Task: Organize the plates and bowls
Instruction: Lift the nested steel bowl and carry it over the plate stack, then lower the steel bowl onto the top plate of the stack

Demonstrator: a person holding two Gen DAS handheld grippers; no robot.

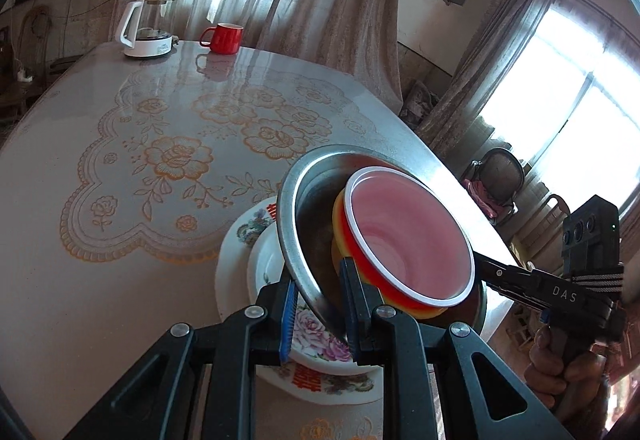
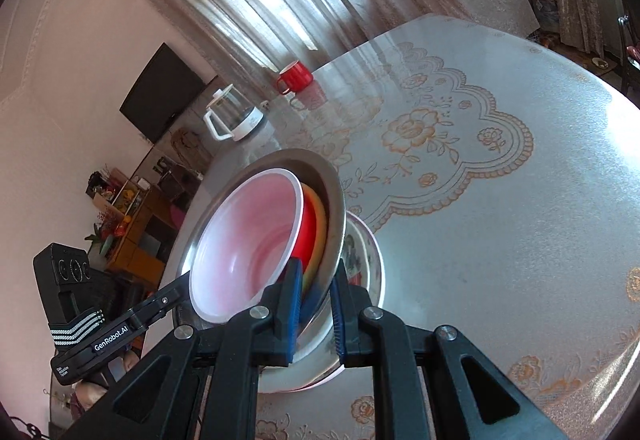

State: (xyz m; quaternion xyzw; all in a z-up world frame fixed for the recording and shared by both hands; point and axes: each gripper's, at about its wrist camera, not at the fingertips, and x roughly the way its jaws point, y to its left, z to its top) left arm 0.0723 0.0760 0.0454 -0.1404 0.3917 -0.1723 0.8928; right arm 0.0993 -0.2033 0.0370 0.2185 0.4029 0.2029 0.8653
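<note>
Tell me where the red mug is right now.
The red mug stands at the table's far edge, just right of the white kettle in the left wrist view, well clear of the gripped bowl stack.

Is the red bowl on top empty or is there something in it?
Empty. Both wrist views look straight into the red bowl: only its bare pinkish inside shows, nested in the metal bowl.

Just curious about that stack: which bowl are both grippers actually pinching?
The big shiny steel bowl, outermost of the nest; each gripper clamps its rim. The red-and-white plastic bowl and yellow one merely sit inside it.
</note>
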